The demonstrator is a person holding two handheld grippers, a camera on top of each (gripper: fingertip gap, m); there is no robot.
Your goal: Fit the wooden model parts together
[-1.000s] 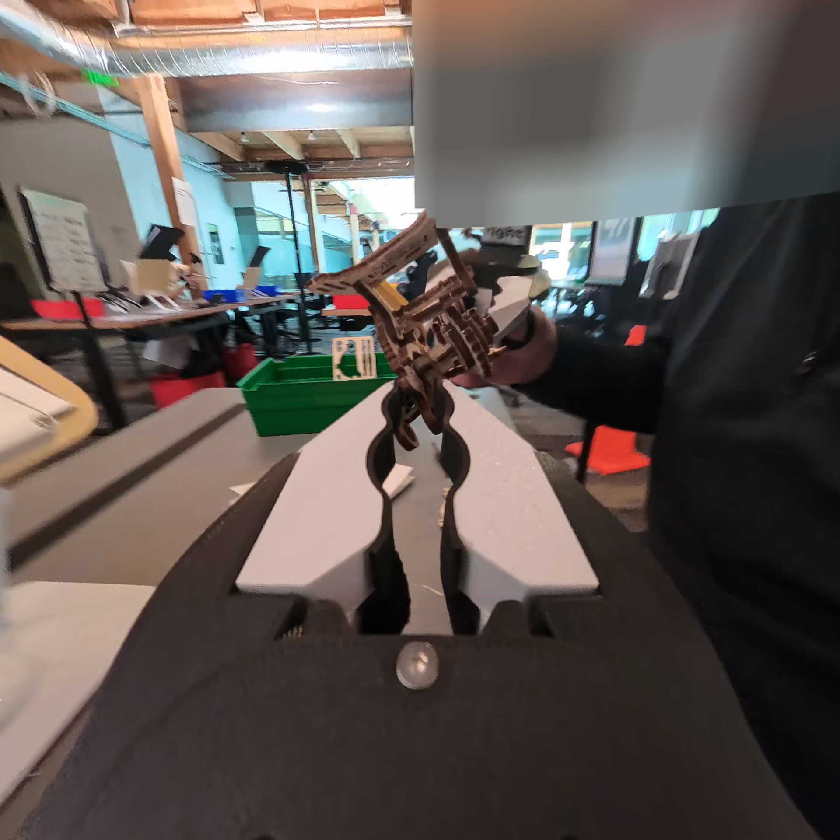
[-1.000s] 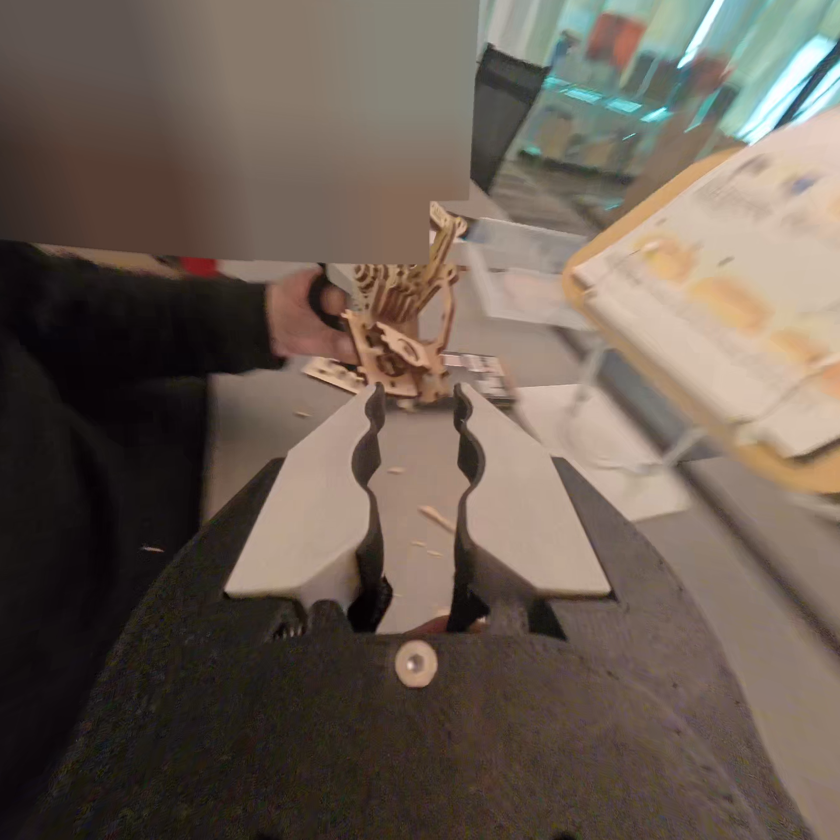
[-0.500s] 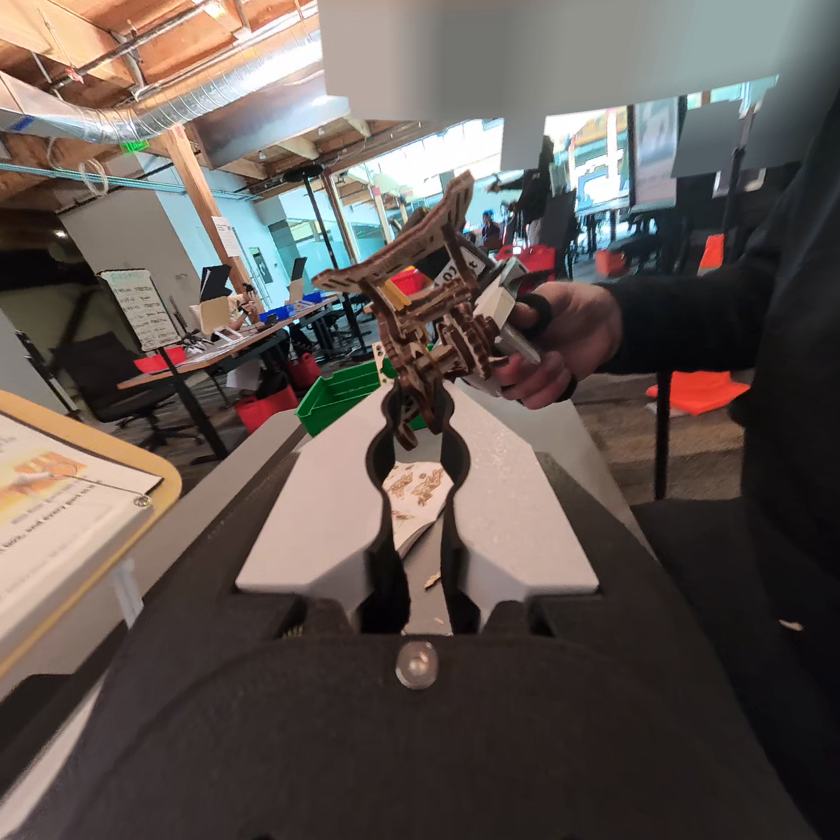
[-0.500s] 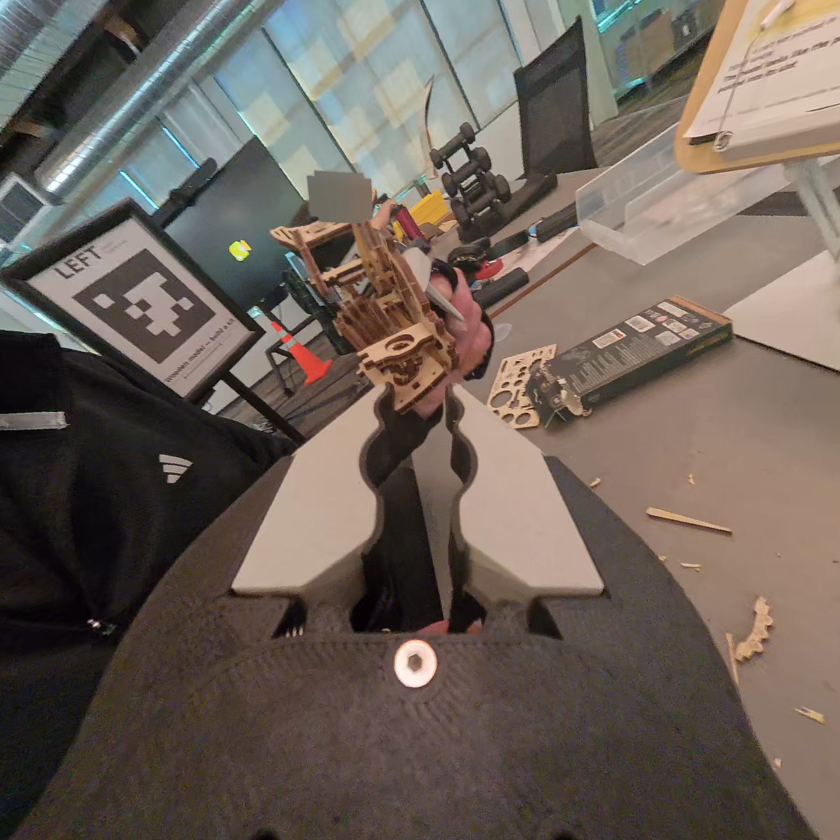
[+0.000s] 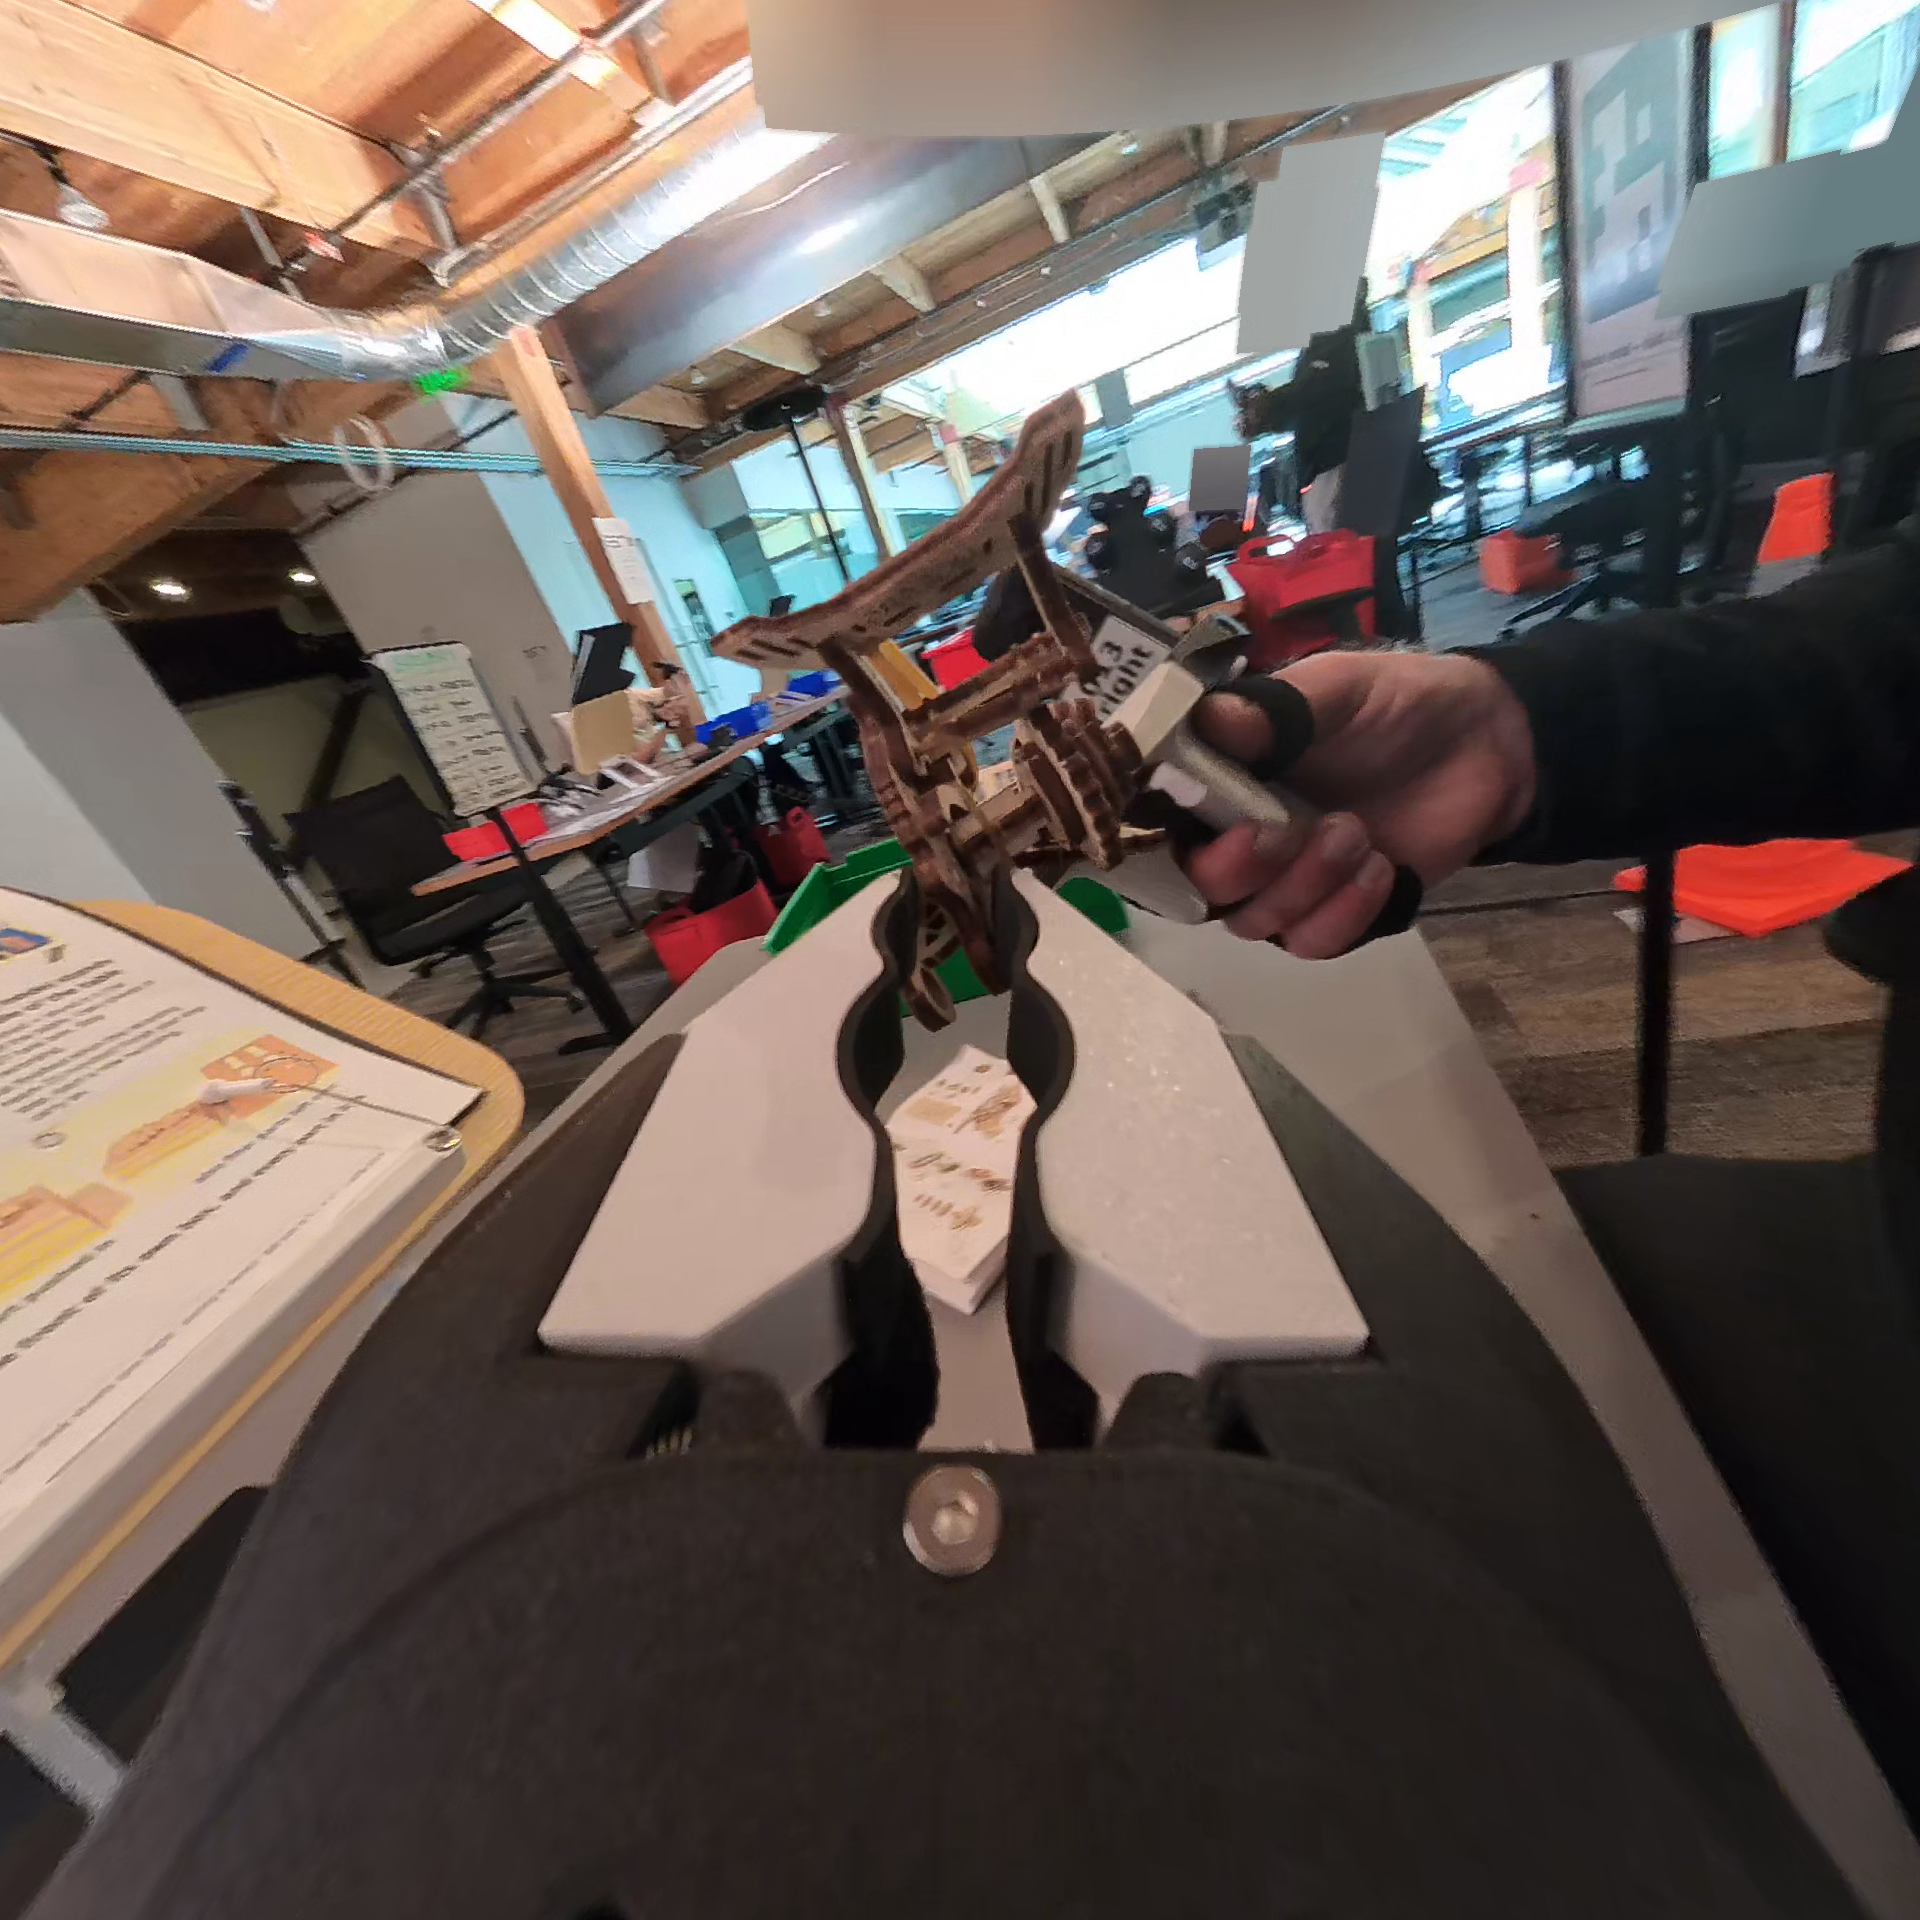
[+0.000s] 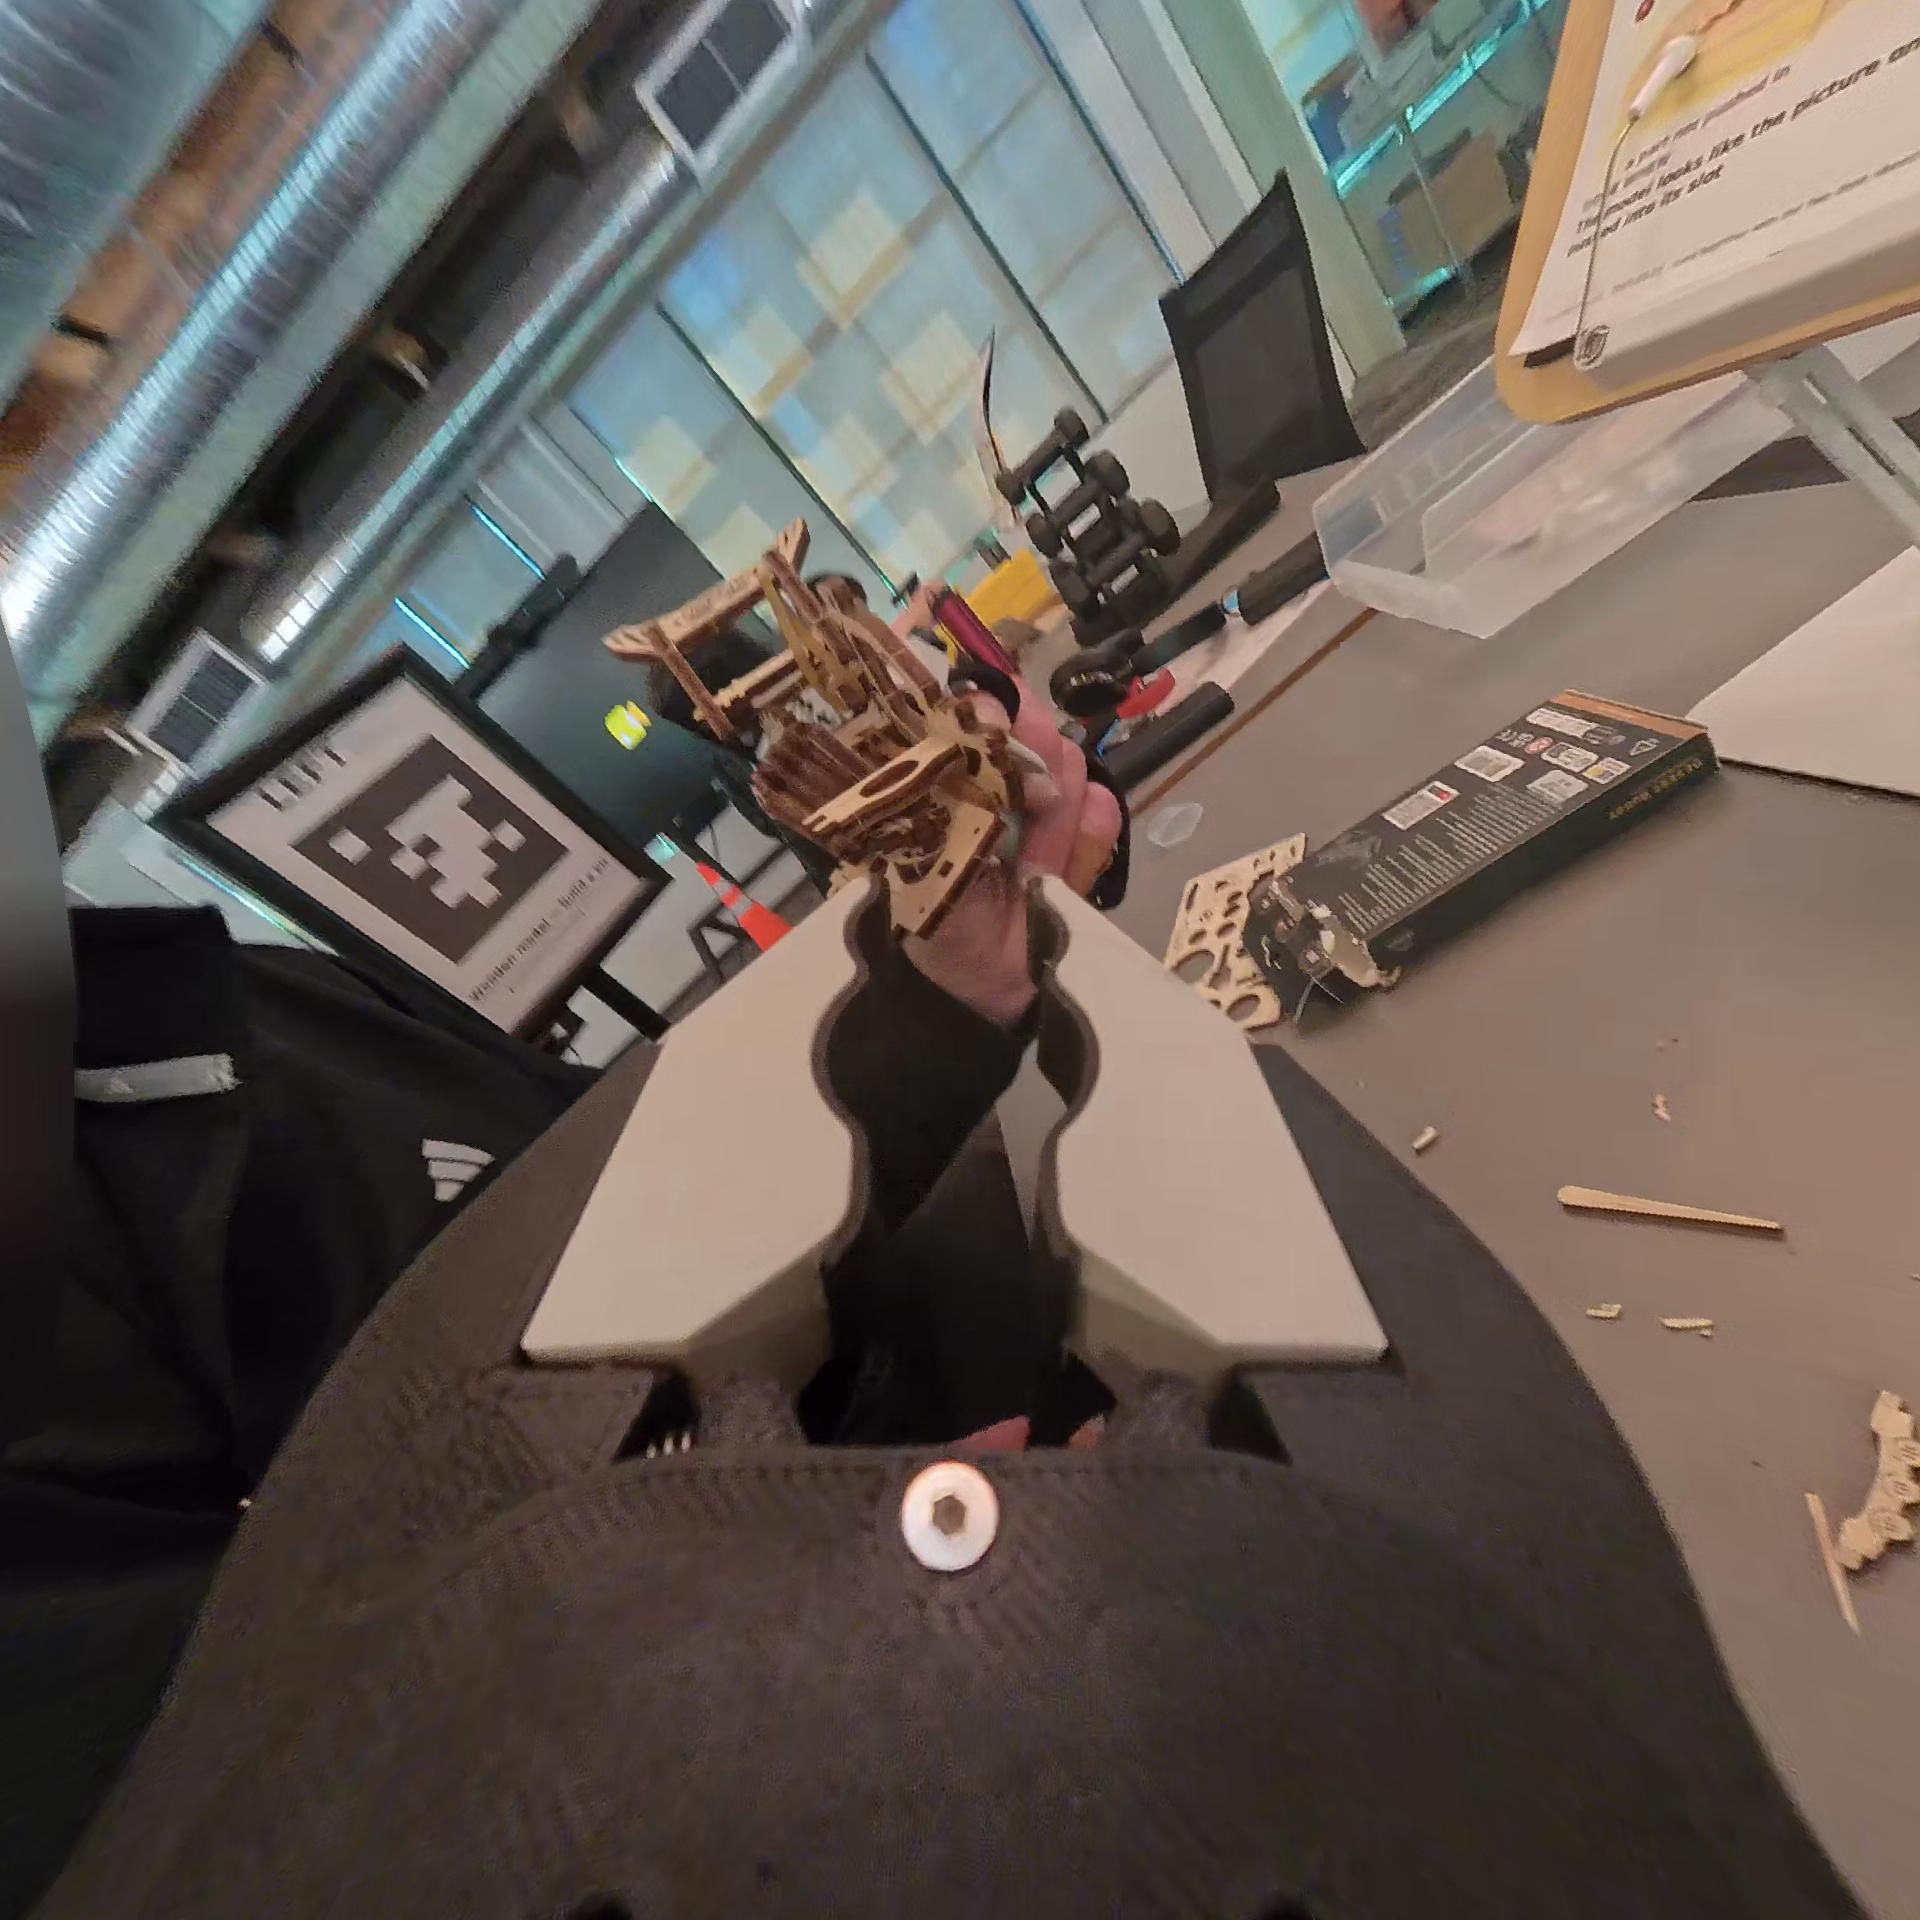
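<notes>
Between both sets of jaws, w/ table [image 6: 1558,1039] below as ref: wooden model [image 5: 966,748], held up off it. Left gripper [image 5: 951,935] narrowed onto model's bottom edge; right gripper [image 6: 951,914] pinches its opposite end. Black box [image 6: 1486,821] and cut-out sheet [image 6: 1226,935] lie on table; wood scraps [image 6: 1662,1210] nearer.

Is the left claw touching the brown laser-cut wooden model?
Touching. The left wrist view shows the left claw closed on the bottom edge of the brown laser-cut wooden model, both fingertips pressed against it with no gap.
</notes>
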